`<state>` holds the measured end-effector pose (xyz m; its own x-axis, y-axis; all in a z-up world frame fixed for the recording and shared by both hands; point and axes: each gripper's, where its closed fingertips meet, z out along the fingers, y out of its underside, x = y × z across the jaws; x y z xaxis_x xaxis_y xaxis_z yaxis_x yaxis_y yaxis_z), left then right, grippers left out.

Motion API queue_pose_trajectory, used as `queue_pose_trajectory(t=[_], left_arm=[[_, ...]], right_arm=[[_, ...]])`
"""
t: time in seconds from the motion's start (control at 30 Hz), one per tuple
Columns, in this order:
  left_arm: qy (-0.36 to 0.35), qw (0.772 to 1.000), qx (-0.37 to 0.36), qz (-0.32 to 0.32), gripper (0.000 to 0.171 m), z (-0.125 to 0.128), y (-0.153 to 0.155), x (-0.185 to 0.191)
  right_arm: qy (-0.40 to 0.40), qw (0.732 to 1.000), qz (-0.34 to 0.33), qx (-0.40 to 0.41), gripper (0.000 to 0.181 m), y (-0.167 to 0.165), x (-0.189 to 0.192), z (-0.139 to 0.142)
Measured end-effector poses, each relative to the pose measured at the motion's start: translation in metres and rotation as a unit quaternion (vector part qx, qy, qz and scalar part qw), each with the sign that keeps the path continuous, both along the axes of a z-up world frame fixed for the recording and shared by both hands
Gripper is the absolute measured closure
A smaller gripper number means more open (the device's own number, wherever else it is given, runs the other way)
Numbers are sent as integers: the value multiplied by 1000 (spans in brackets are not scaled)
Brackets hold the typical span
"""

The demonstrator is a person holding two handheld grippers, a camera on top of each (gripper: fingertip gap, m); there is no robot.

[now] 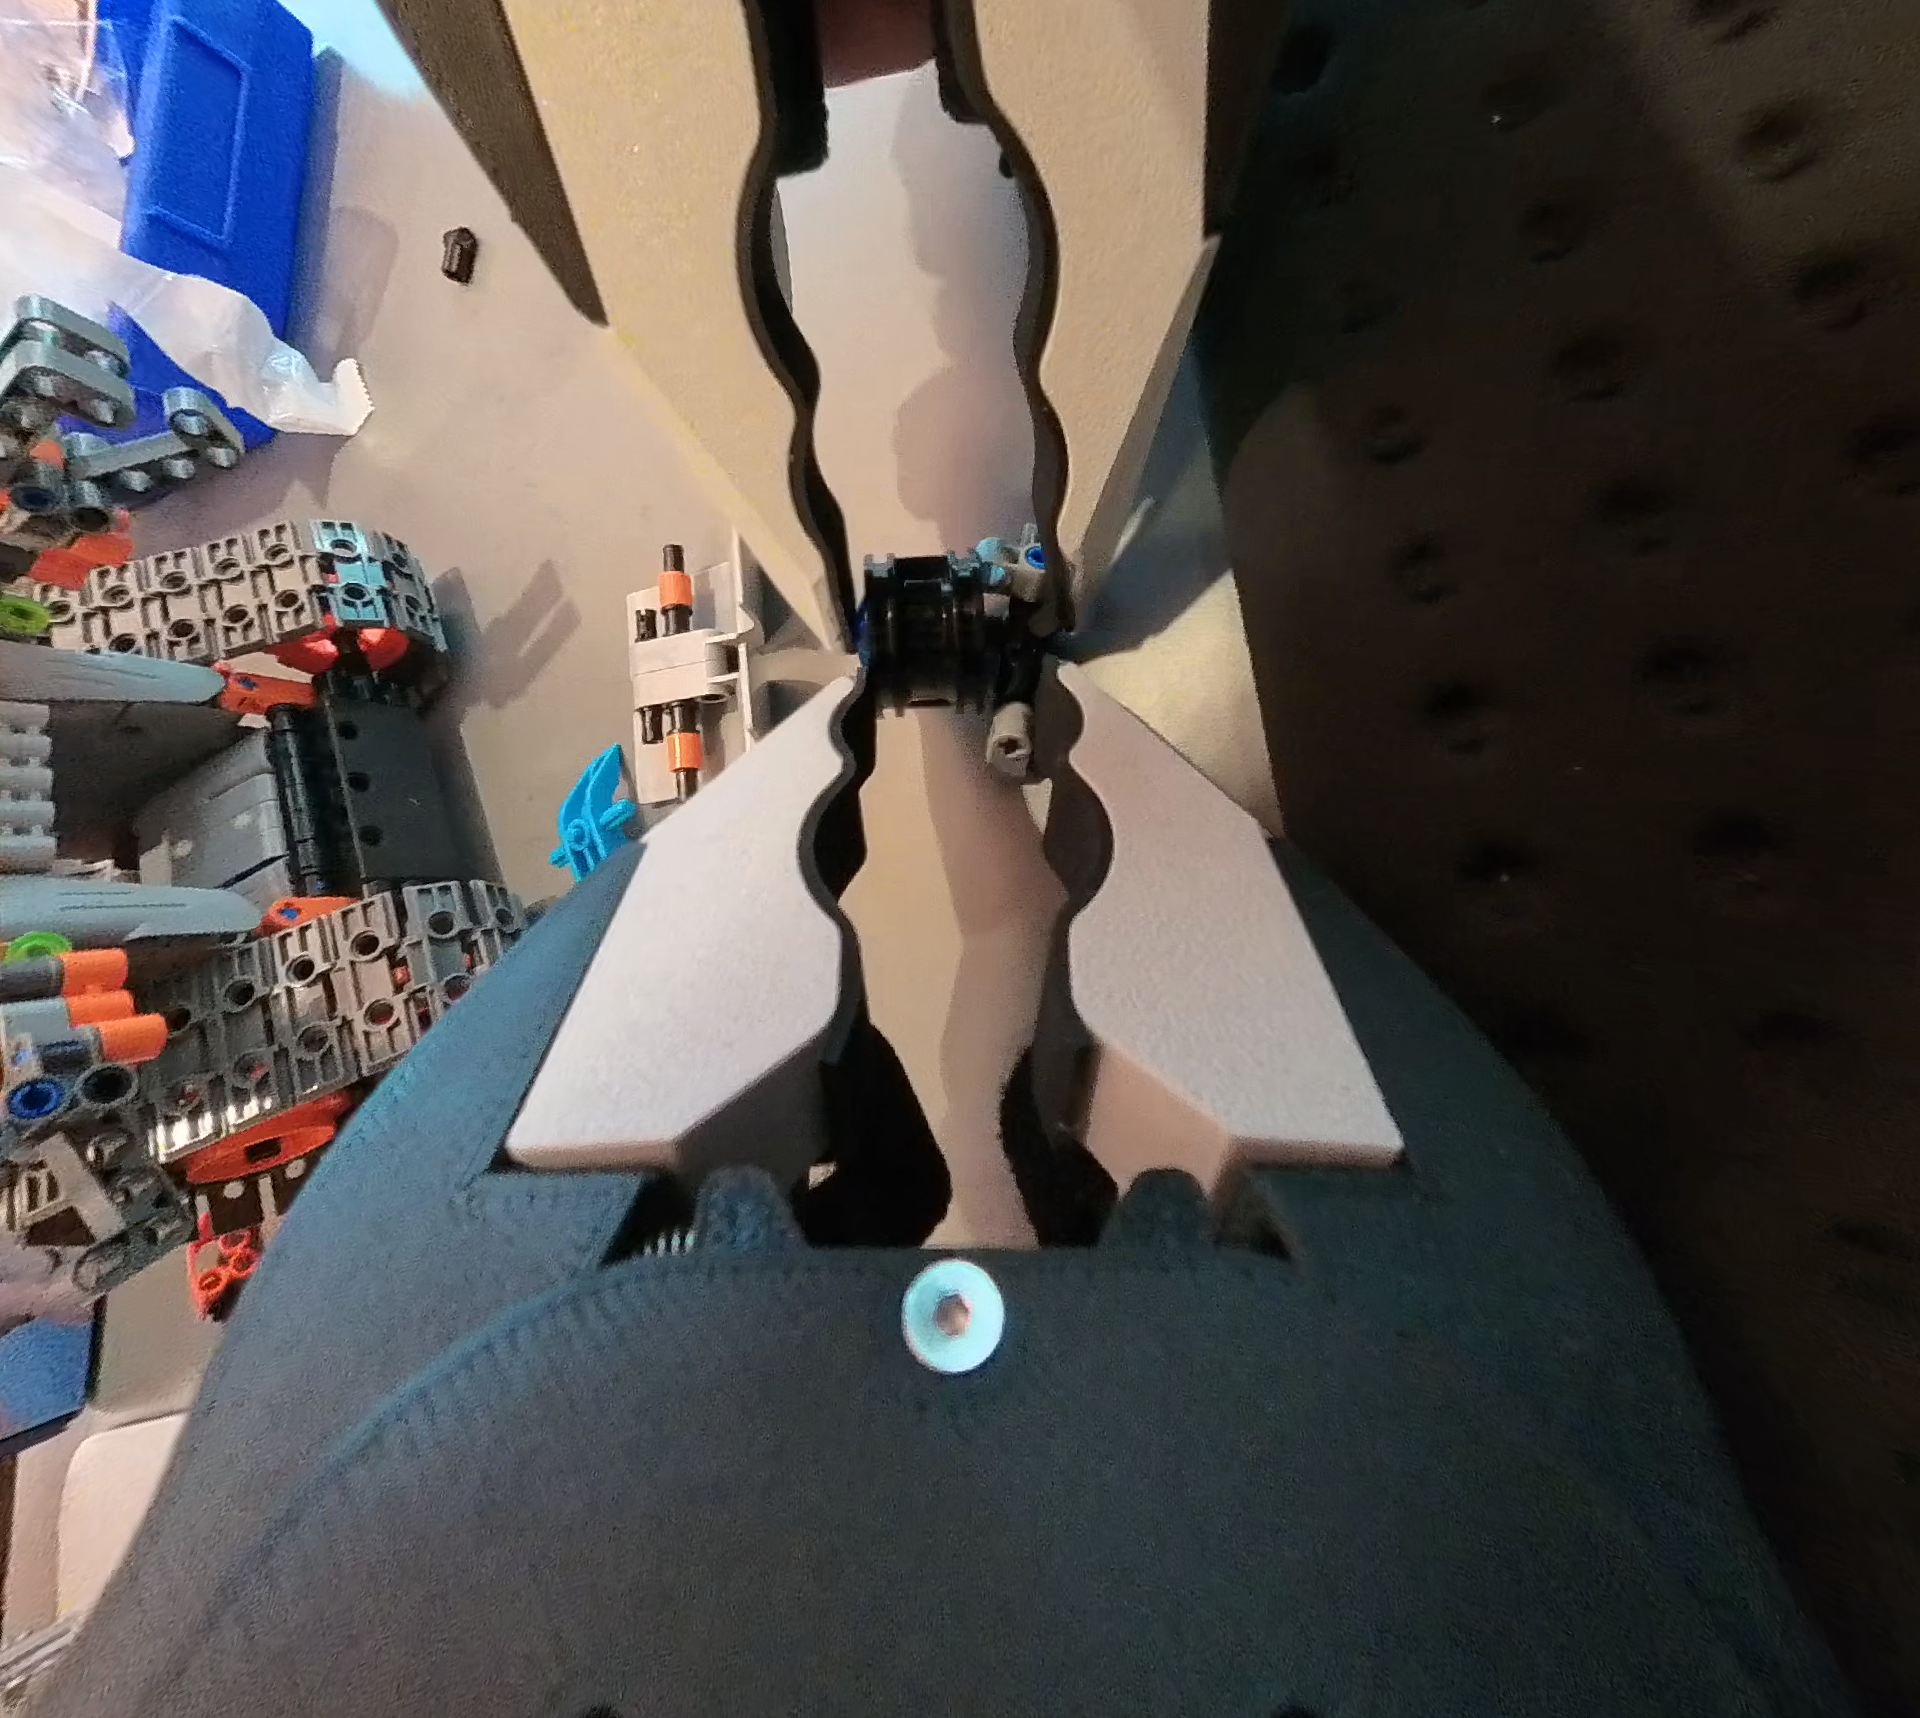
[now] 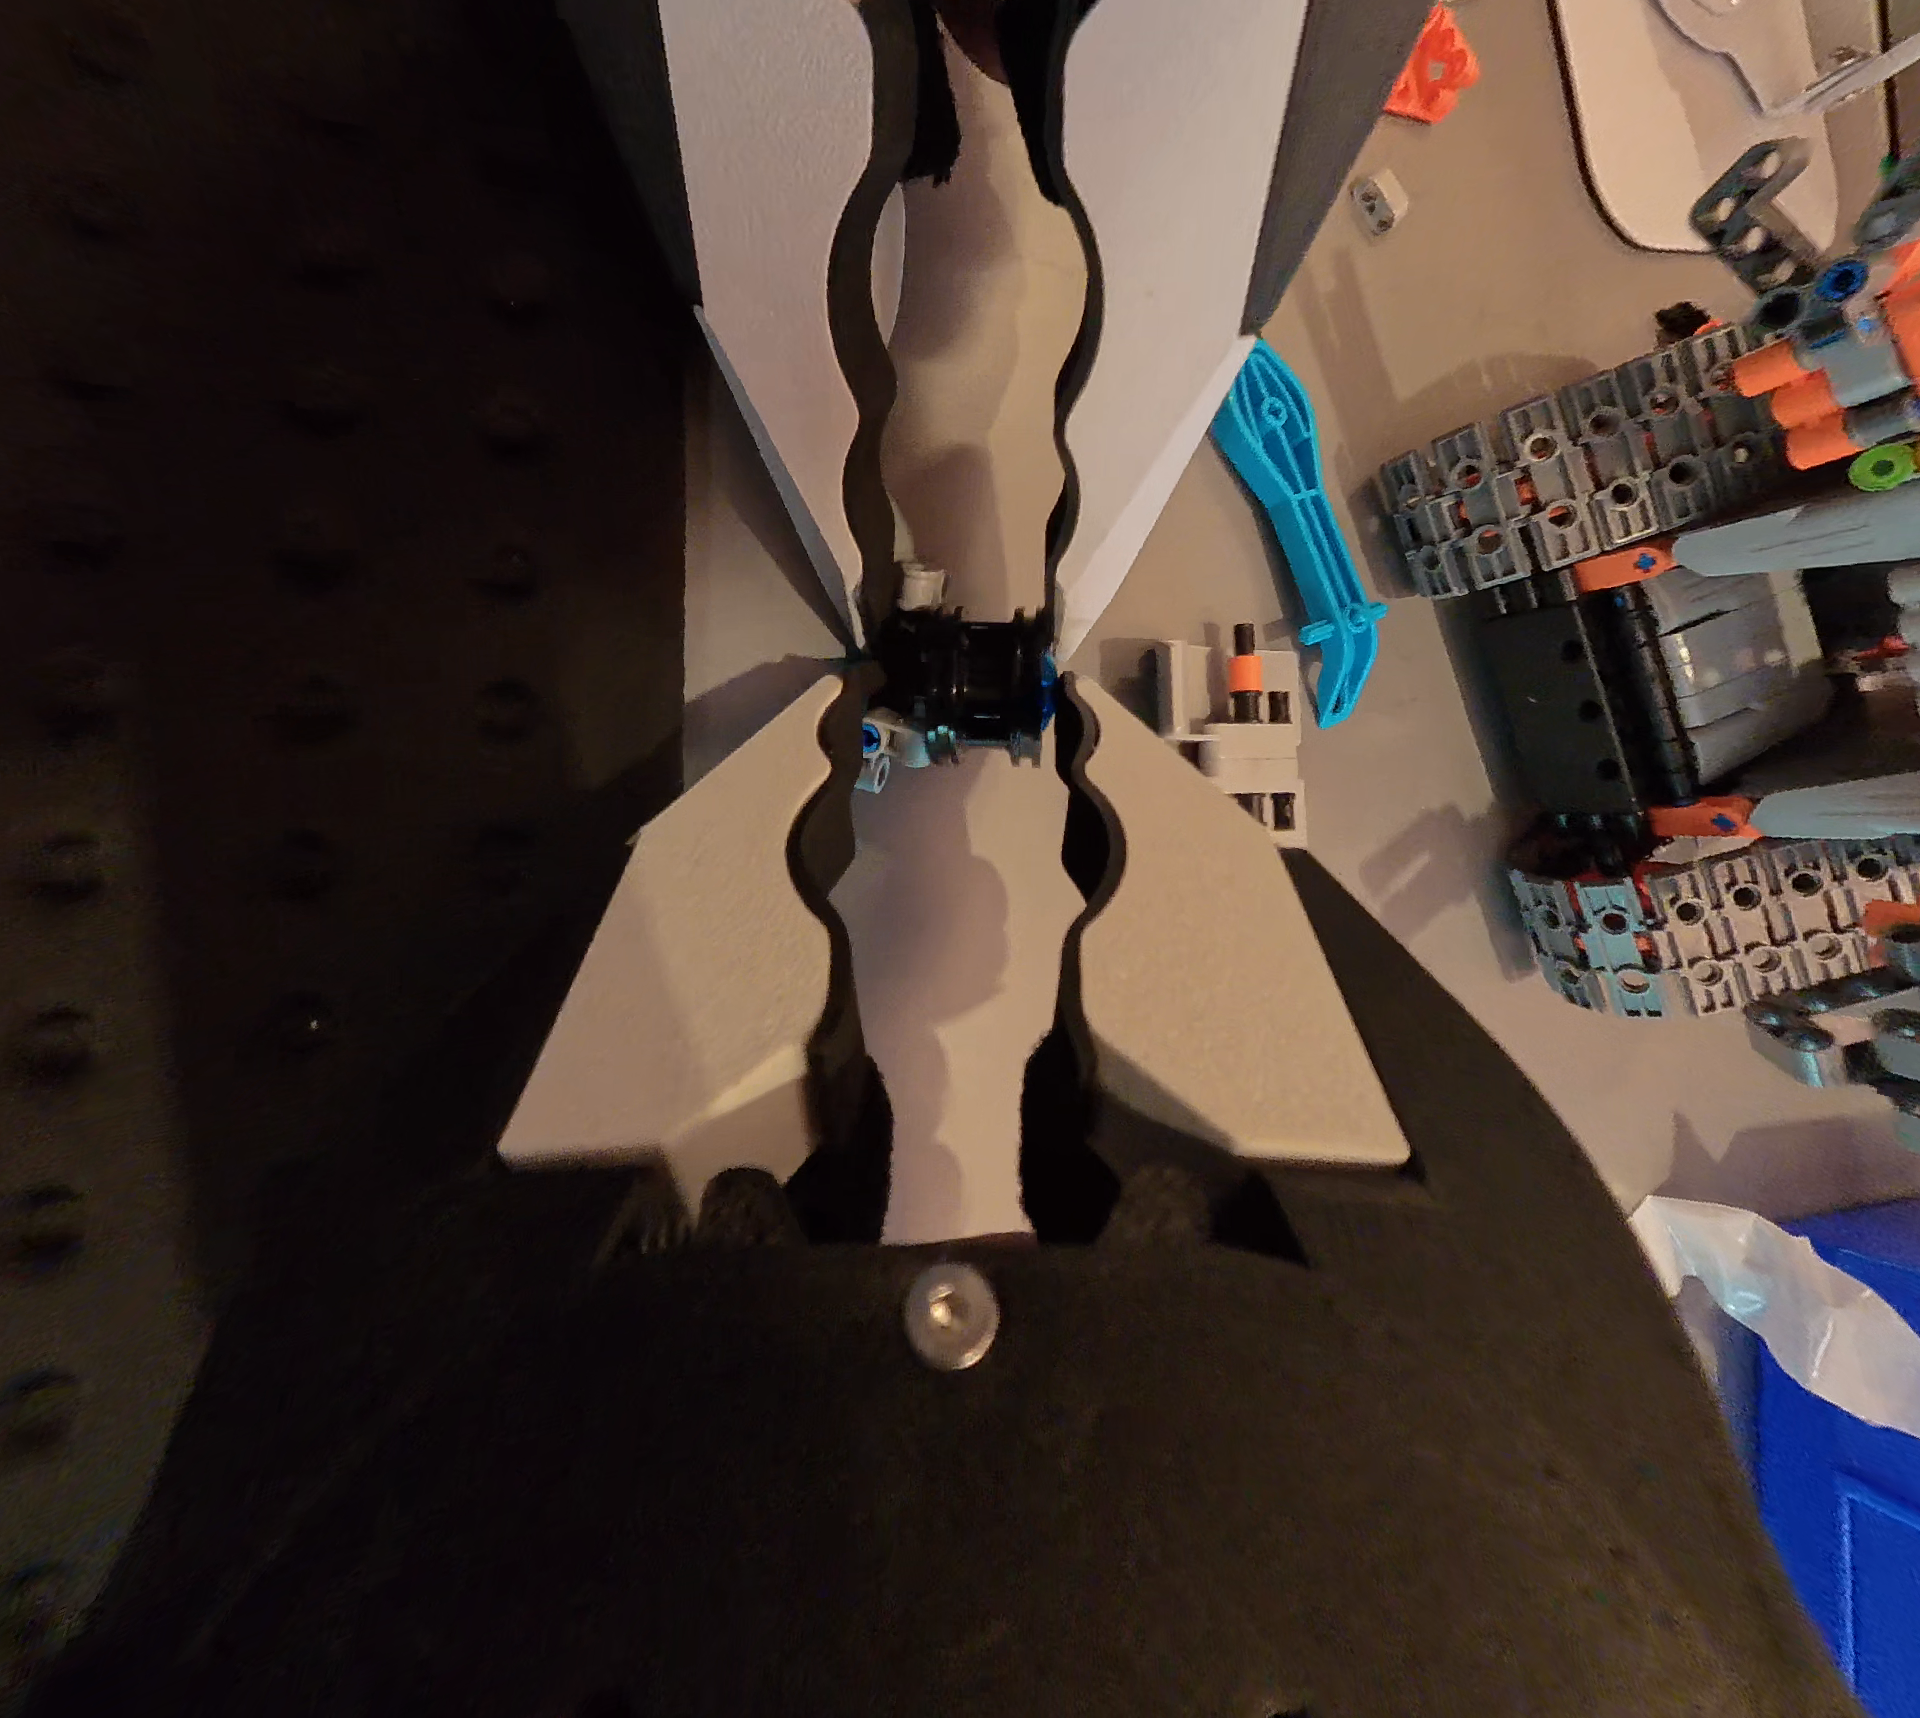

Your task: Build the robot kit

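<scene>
The two grippers met tip to tip over the grey table [image 1: 582,463], both gripping one small black hub [image 1: 920,645]. The left gripper [image 1: 951,681] and right gripper [image 2: 961,692] were each closed to the hub's width. The hub's axis ran crosswise between the fingertips. A grey-and-blue connector [image 2: 883,743] stuck out from one end. A tracked model [image 2: 1662,733] lay well apart, a blue blade [image 2: 1304,515] nearer.

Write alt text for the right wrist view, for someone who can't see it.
Both grippers meet tip to tip, the right gripper and the left gripper clamping one small black wheel assembly above a grey table. To the right lie a blue curved piece and a grey tracked model.
</scene>
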<state>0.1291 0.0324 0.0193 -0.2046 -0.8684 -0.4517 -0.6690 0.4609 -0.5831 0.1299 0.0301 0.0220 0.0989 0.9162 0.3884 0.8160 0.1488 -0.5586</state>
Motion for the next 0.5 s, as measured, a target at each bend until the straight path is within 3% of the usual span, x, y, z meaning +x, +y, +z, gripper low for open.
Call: queue_pose_trajectory(t=[0.3,0.5], left_arm=[[2,1000,3,-4,144,-1,-3,3],[3,1000,-5,-3,144,-1,-4,4]], right_arm=[[15,999,-9,-42,148,-3,0,-2],[-21,1000,7,2,149,-3,0,-3]])
